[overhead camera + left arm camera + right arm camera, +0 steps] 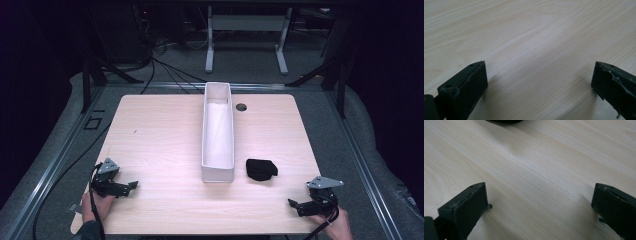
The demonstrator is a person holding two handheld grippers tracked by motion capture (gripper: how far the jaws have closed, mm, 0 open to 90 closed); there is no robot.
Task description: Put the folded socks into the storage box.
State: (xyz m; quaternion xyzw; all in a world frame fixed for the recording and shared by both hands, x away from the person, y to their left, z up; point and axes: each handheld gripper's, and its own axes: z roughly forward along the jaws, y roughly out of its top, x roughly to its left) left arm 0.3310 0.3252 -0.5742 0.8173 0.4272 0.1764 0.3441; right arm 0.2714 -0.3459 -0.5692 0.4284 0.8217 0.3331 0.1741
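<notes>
On the worktop [160,130] nothing had yet been picked up when this was taken: your left gripper [131,186] rested at the near left corner and your right gripper [292,203] at the near right, both with jaws spread wide and nothing between them. Each gripper view looked along those jaws onto bare wood. Nearest your right gripper lay the black cloth [261,169], a small dark bundle (its exact make is hard to tell), just right of the box's near end and apart from it; its edge showed at the top of the right gripper view [503,121]. The white box [218,172], long and narrow, stood down the middle of the worktop, open at the top and, as far as its inside showed, empty. By my judgement the work stood at its very start: reaching, gripping the cloth and moving it all remained.
</notes>
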